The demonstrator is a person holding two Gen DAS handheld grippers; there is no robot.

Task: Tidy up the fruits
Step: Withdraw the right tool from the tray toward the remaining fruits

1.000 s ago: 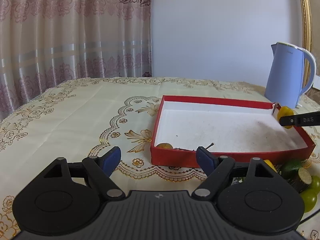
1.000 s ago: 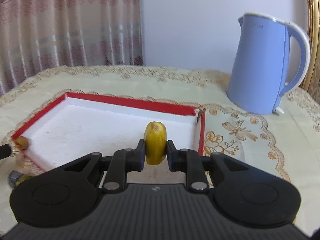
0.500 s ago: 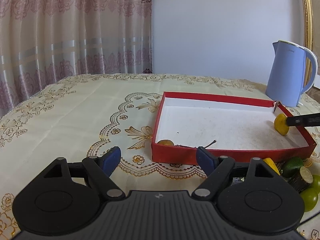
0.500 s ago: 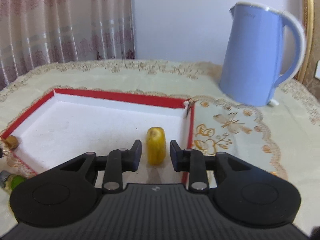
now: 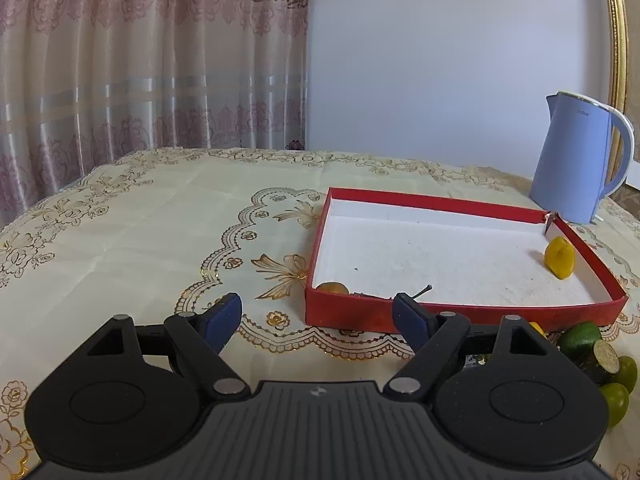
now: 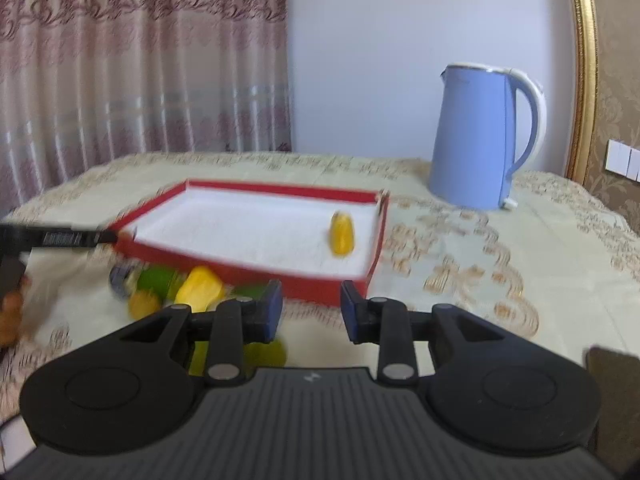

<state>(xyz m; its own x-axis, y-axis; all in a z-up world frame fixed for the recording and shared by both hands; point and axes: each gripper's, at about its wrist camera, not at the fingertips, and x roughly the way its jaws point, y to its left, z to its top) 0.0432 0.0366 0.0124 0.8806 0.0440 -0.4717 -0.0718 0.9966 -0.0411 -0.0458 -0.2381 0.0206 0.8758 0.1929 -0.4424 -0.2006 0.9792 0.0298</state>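
Note:
A red box with a white floor [image 5: 460, 316] [image 6: 256, 264] lies on the table. A yellow fruit [image 5: 559, 258] [image 6: 342, 232] stands inside it near the right wall. A small orange-brown fruit [image 5: 332, 289] sits in its near left corner beside a stem. My left gripper [image 5: 318, 316] is open and empty, in front of the box's near left corner. My right gripper [image 6: 311, 312] is open and empty, before the box's near wall. Several green and yellow fruits [image 6: 180, 288] [image 5: 596, 354] lie on the cloth in front of the box; the right wrist view is blurred.
A blue electric kettle [image 5: 580, 168] [image 6: 484, 136] stands behind the box at the right. The table carries a cream cloth with gold patterns [image 5: 140, 232]. Curtains hang at the back left, and a gold frame edge runs along the right.
My right gripper opened and let go of the yellow fruit inside the box, then drew back out of the box toward the loose fruits. My left gripper barely moved.

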